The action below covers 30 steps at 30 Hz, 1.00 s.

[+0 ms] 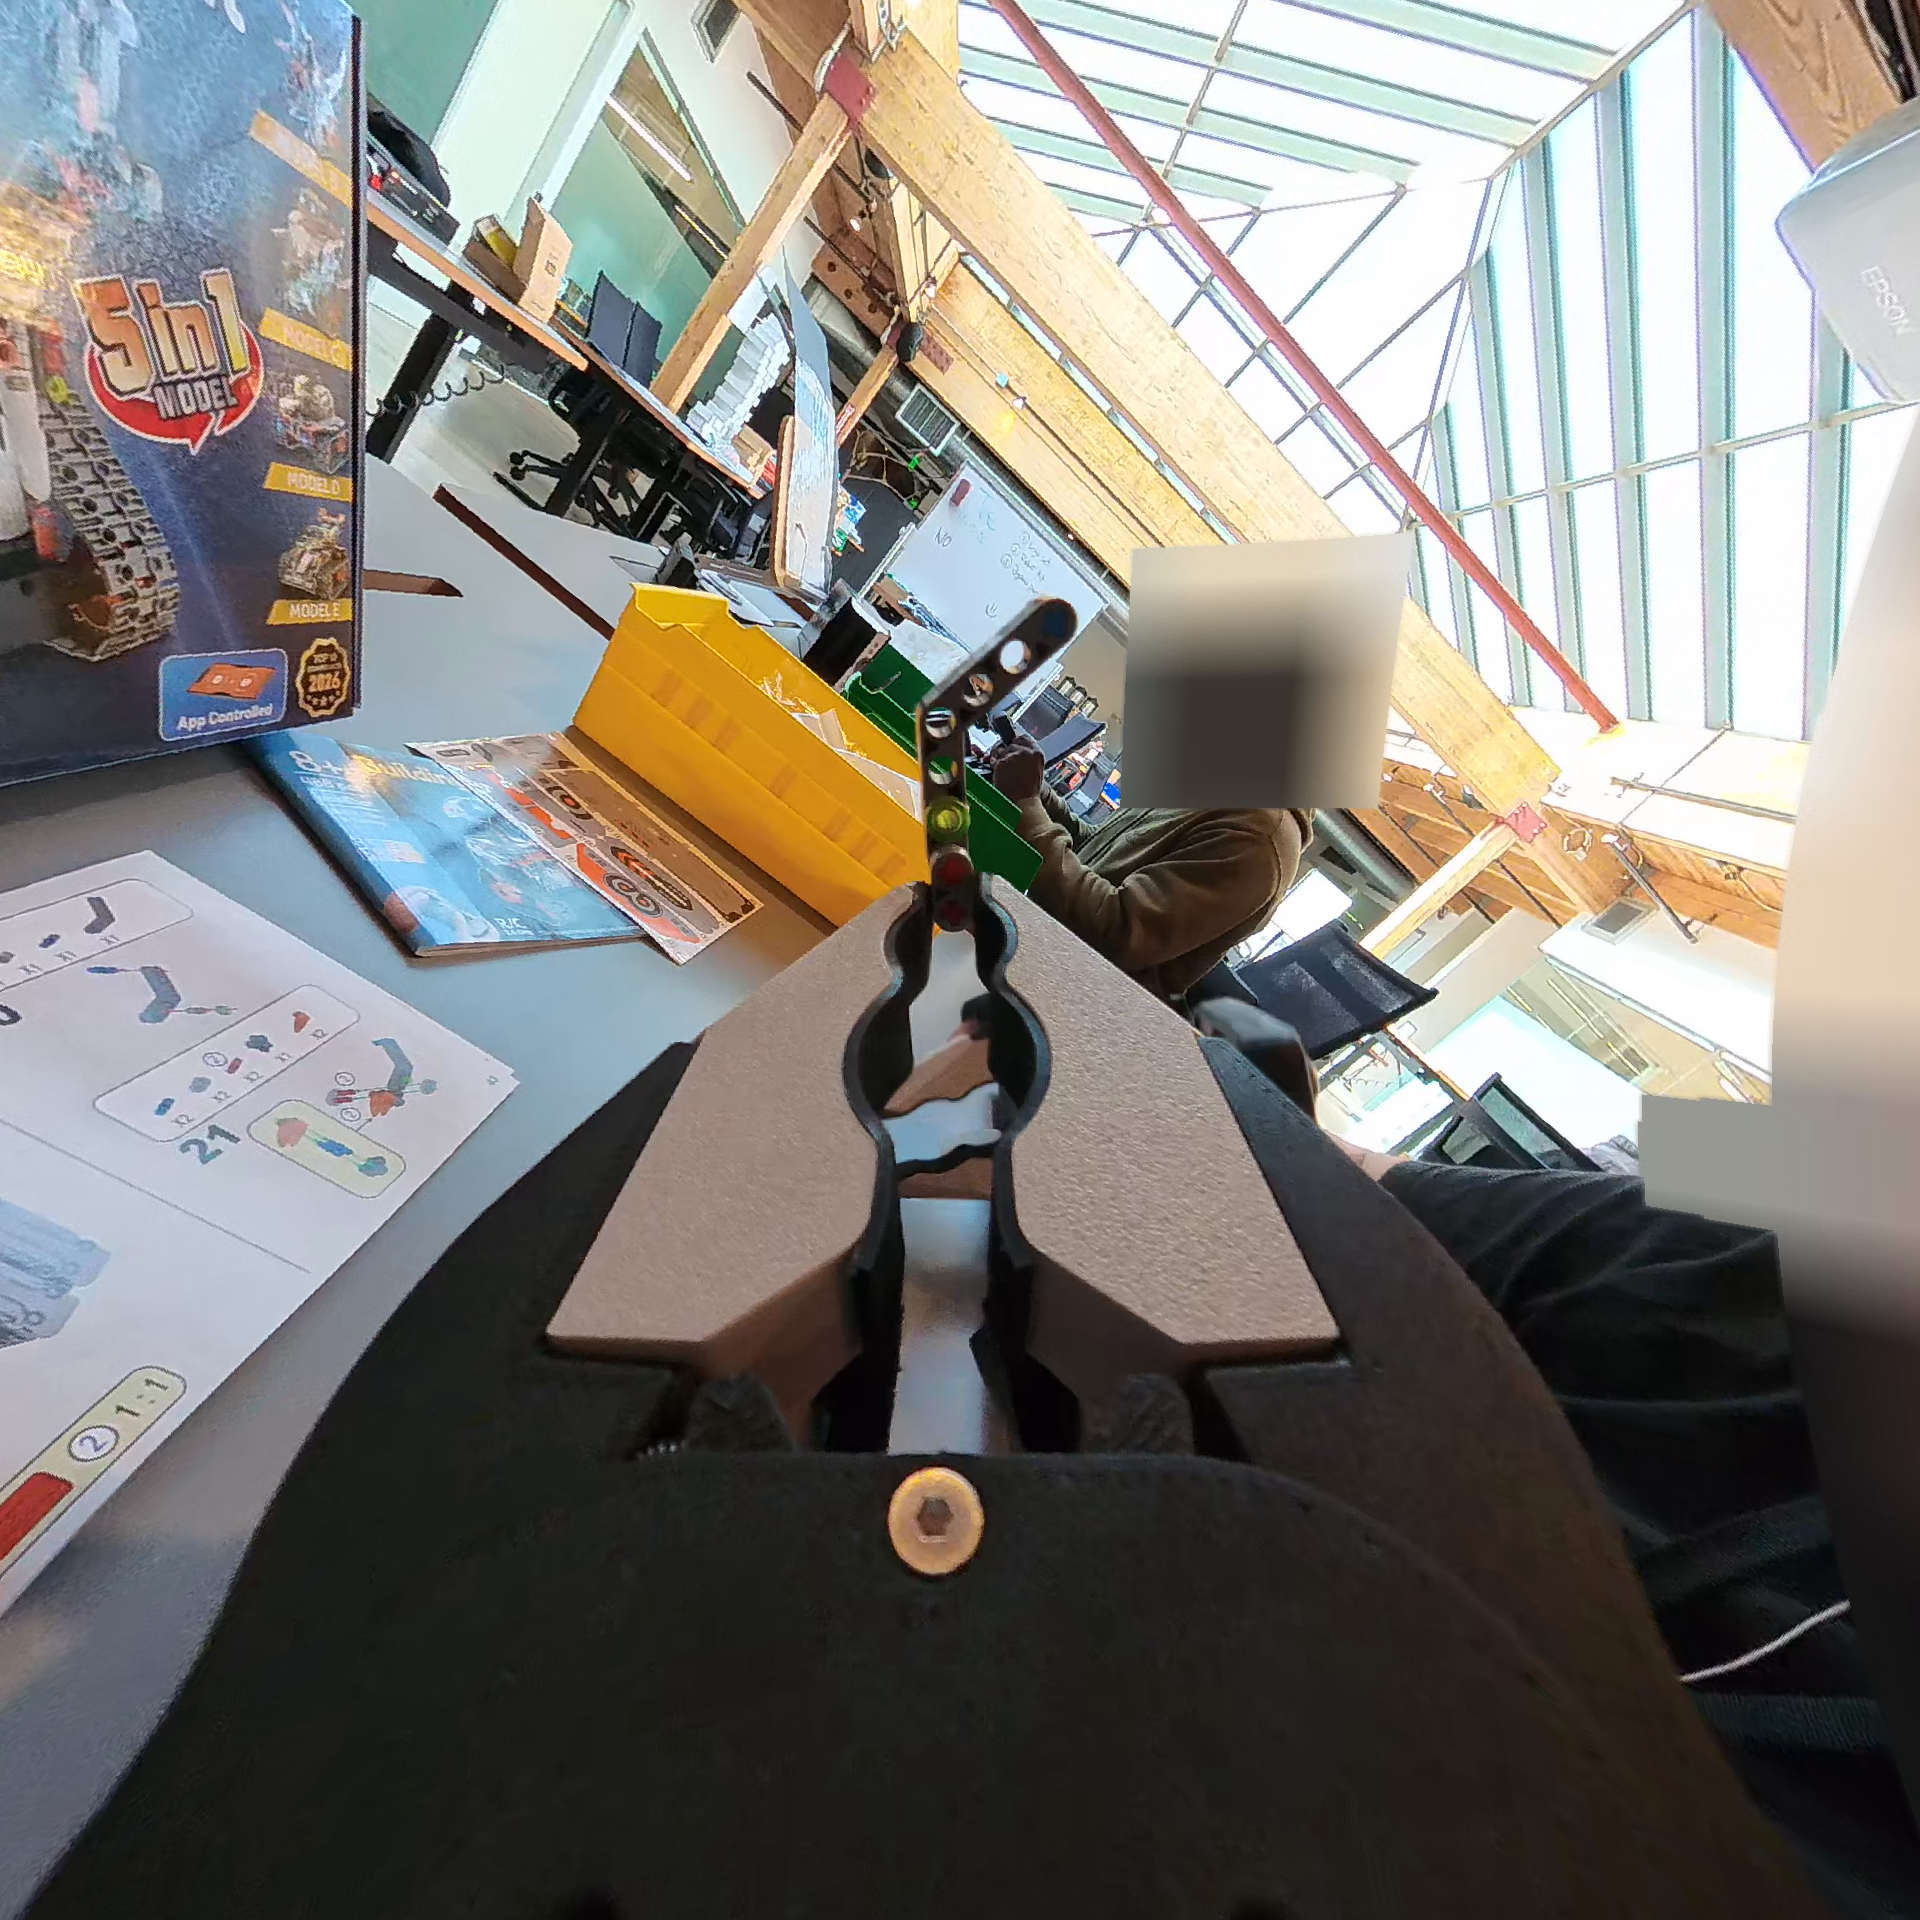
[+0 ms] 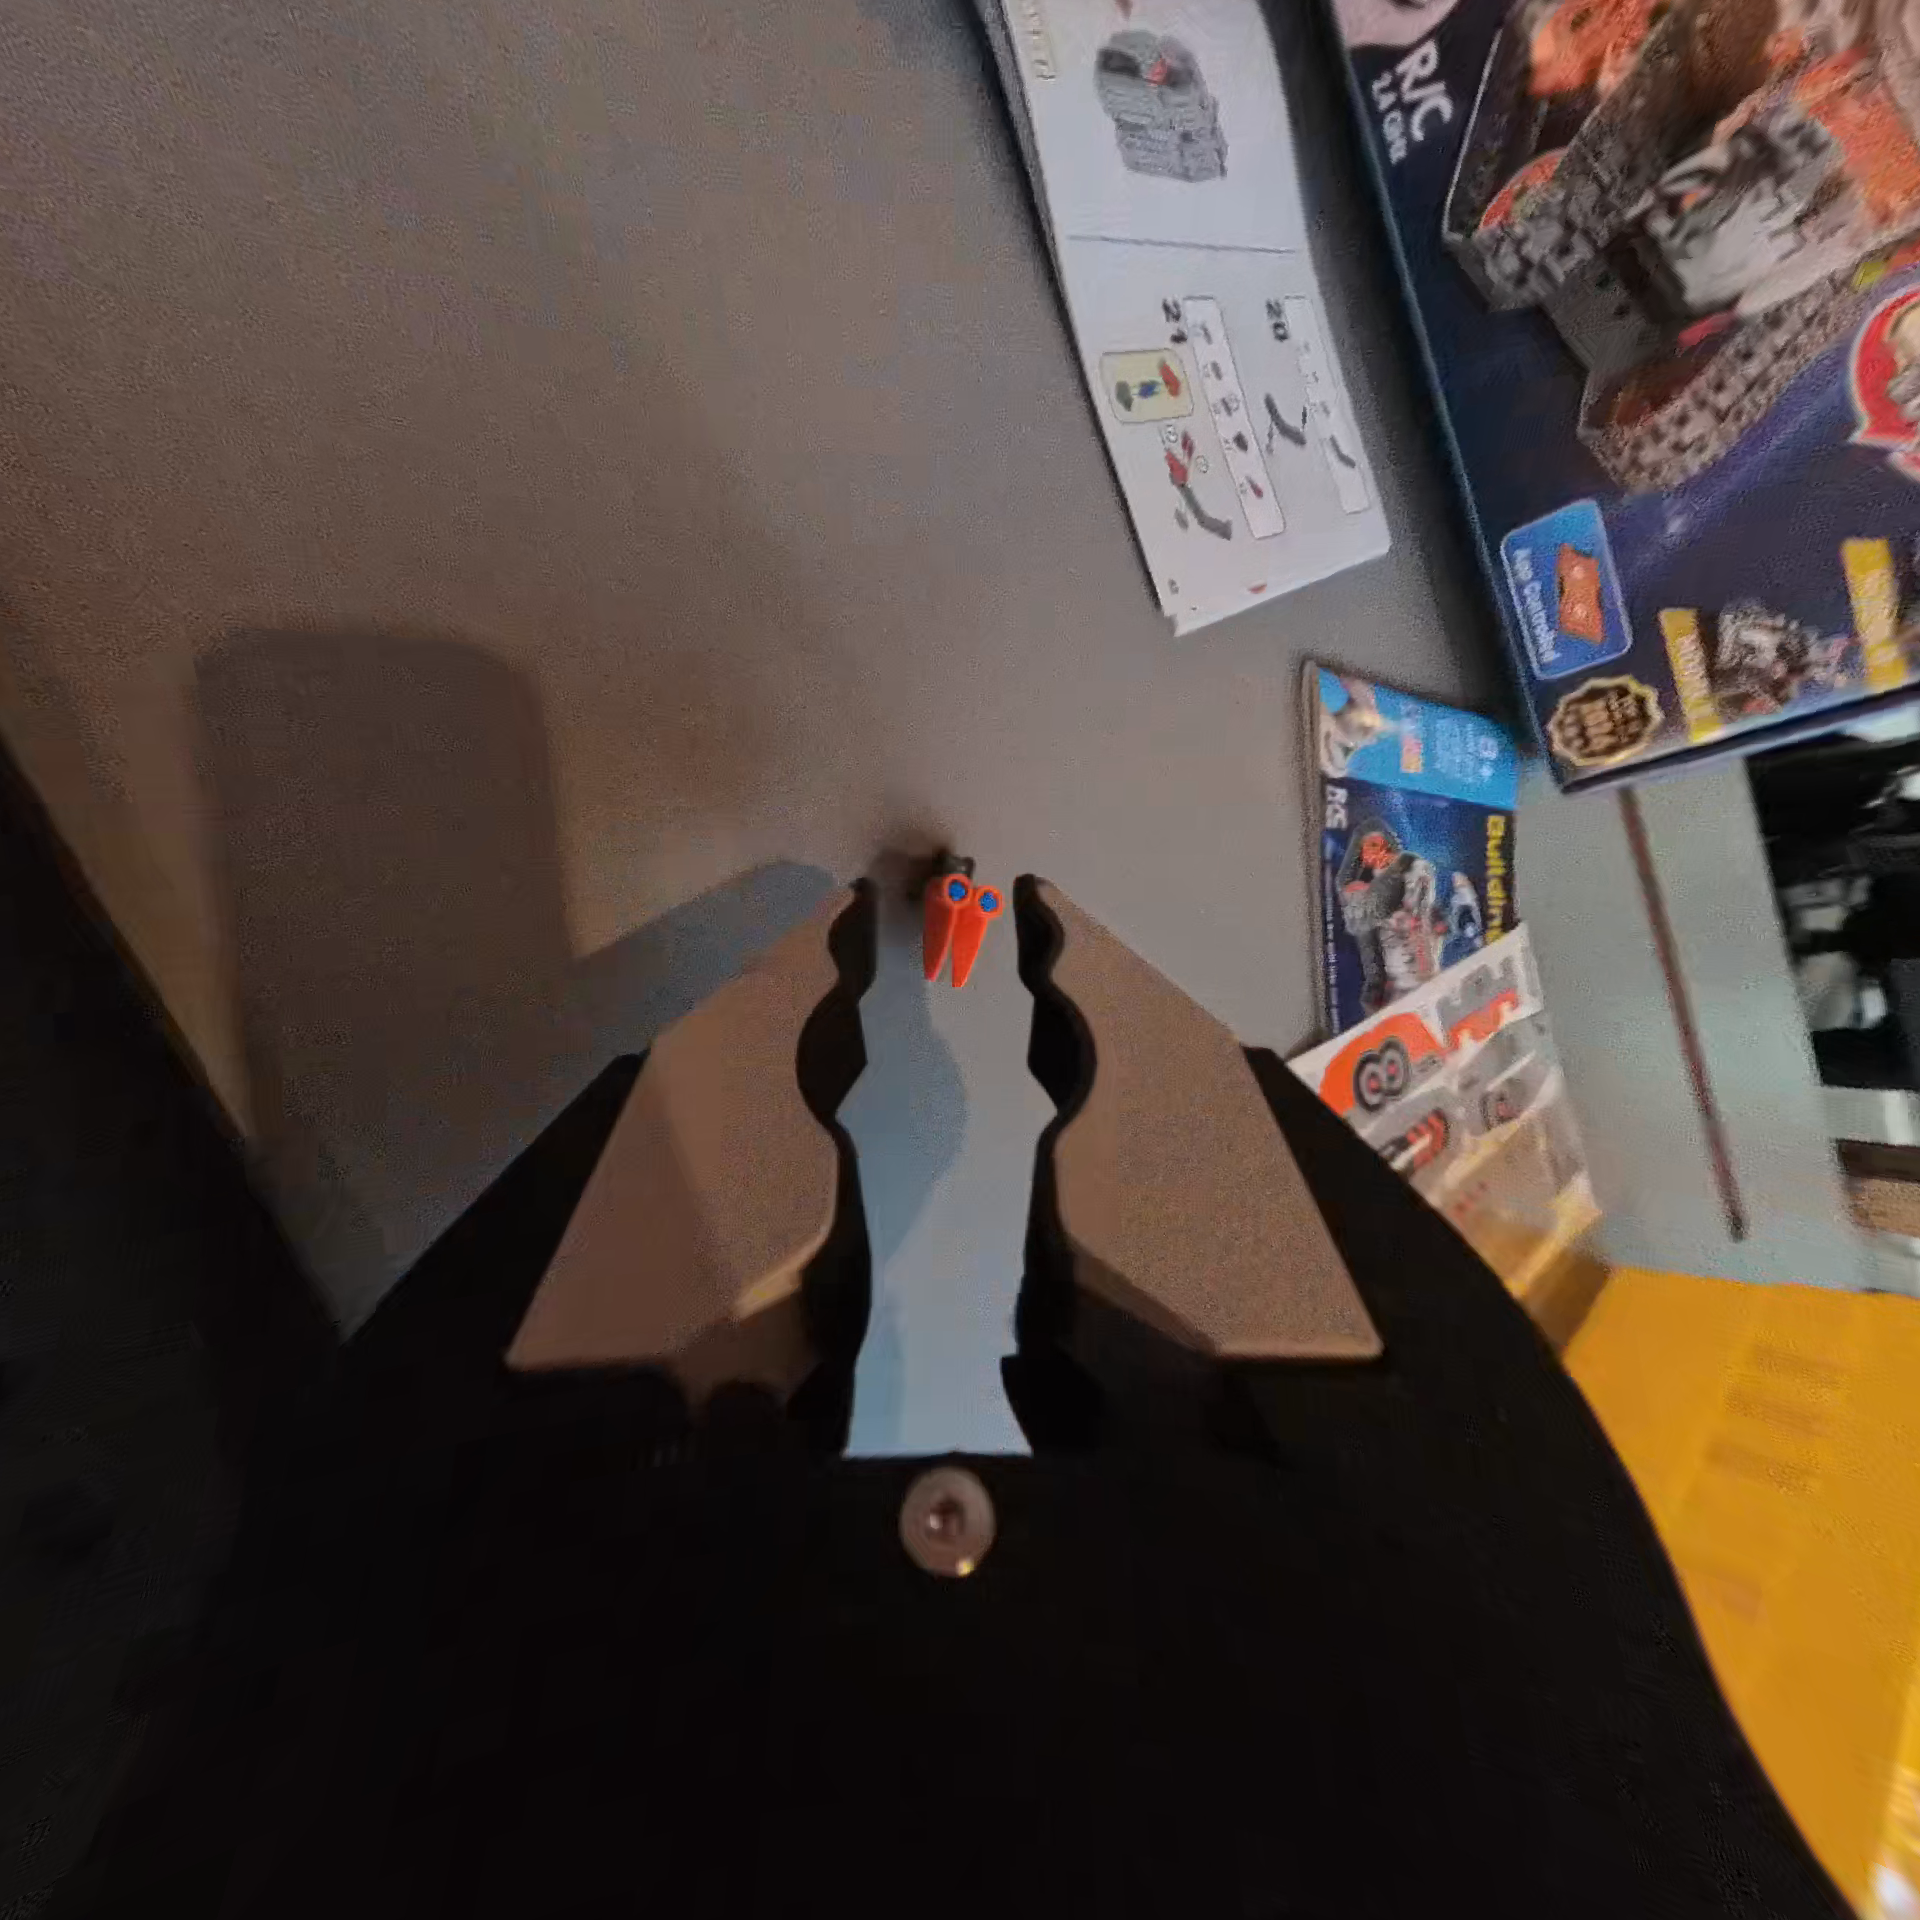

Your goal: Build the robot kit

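At centre frame, each claw meets a small toy part.
Left gripper (image 1: 948,902) pinches a bent grey beam (image 1: 971,727) upright above the yellow bin (image 1: 727,748); right gripper (image 2: 940,914) is spread around two orange pieces (image 2: 961,930) on the grey table (image 2: 520,416).

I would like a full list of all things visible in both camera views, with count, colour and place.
bent beam: one, dark grey with yellow-green and red pins, held up by left gripper
claw pieces: two, orange with blue pins, on table between right jaws
instruction sheet: one, white, on table
kit box: one, dark blue, standing
booklet: one, blue, flat
sticker sheet: one, orange-grey
bin: one, yellow
bin: one, green, behind it
table: grey
left gripper: shut
right gripper: open
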Each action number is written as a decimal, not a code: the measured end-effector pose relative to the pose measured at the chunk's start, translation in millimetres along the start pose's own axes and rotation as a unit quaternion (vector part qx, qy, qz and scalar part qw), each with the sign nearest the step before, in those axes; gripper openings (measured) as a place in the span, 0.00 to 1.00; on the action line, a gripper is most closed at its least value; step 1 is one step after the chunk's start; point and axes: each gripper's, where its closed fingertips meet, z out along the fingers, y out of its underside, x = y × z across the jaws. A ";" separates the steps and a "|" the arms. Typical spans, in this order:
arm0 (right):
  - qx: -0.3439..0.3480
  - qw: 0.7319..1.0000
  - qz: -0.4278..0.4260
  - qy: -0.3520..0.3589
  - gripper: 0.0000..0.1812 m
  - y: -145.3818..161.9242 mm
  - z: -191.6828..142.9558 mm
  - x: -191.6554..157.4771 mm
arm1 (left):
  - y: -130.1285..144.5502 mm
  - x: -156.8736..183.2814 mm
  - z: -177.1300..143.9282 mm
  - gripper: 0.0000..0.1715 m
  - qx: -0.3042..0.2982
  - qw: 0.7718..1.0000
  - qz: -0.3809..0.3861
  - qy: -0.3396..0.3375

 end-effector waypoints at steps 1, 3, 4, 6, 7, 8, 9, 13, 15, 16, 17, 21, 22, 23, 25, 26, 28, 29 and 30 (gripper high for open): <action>0.010 0.998 0.055 -0.027 0.18 -0.1 1.2 2.5 | -0.1 0.9 0.2 0.03 0.000 1.000 0.001 0.001; 0.020 0.986 0.140 -0.086 0.22 2.7 8.4 3.0 | -1.3 3.4 -0.1 0.03 0.001 1.000 0.005 0.002; 0.021 0.981 0.166 -0.100 0.23 6.3 12.8 4.9 | -2.3 4.8 -0.7 0.03 0.003 1.000 0.007 0.002; 0.026 0.972 0.196 -0.124 0.24 9.9 18.6 3.7 | -5.9 8.4 -2.8 0.03 0.009 1.000 0.012 0.003; 0.027 0.968 0.208 -0.137 0.22 10.6 20.2 1.8 | -7.7 10.2 -4.2 0.03 0.012 1.000 0.015 0.004; 0.028 0.965 0.216 -0.147 0.19 10.6 21.1 -0.7 | -9.1 11.8 -5.8 0.03 0.014 1.000 0.019 0.003; 0.030 0.963 0.221 -0.149 0.17 10.4 21.9 -2.1 | -10.3 12.6 -7.5 0.03 0.015 1.000 0.023 0.000; 0.027 0.955 0.248 -0.161 0.18 9.1 24.3 -10.4 | -14.9 15.2 -13.6 0.03 0.017 0.999 0.027 -0.008; 0.020 0.949 0.264 -0.172 0.19 5.8 21.0 -16.8 | -15.9 21.3 -14.6 0.03 0.016 1.000 0.020 -0.004; 0.017 0.947 0.269 -0.172 0.20 4.8 19.4 -18.5 | -15.9 26.0 -14.6 0.03 0.013 1.000 0.021 -0.001; 0.016 0.947 0.271 -0.174 0.20 3.6 17.6 -20.8 | -15.5 30.4 -14.2 0.03 0.008 1.000 0.025 0.001; 0.022 0.941 0.279 -0.189 0.21 2.7 14.3 -27.6 | -15.0 44.2 -13.4 0.03 -0.001 0.999 0.046 0.005; 0.023 0.939 0.282 -0.193 0.21 2.9 13.1 -28.3 | -15.2 45.9 -13.4 0.03 0.000 0.999 0.047 0.008; 0.026 0.938 0.284 -0.199 0.21 3.2 11.8 -28.7 | -15.2 46.2 -13.6 0.03 0.000 0.999 0.047 0.008; 0.033 0.936 0.280 -0.213 0.22 5.5 7.6 -27.6 | -15.5 45.4 -14.6 0.03 -0.001 0.999 0.046 0.006; 0.040 0.937 0.272 -0.217 0.22 7.6 5.3 -24.9 | -16.4 45.2 -15.5 0.03 0.002 0.999 0.046 0.006; 0.063 0.940 0.254 -0.221 0.23 10.9 0.3 -15.1 | -18.9 46.3 -18.3 0.03 0.007 0.999 0.046 0.007; 0.088 0.939 0.237 -0.235 0.23 9.0 -4.3 -12.3 | -20.4 47.6 -19.7 0.03 0.009 0.999 0.048 0.008; 0.117 0.938 0.212 -0.248 0.22 7.6 -8.6 -9.9 | -21.6 48.6 -20.9 0.03 0.011 0.999 0.051 0.008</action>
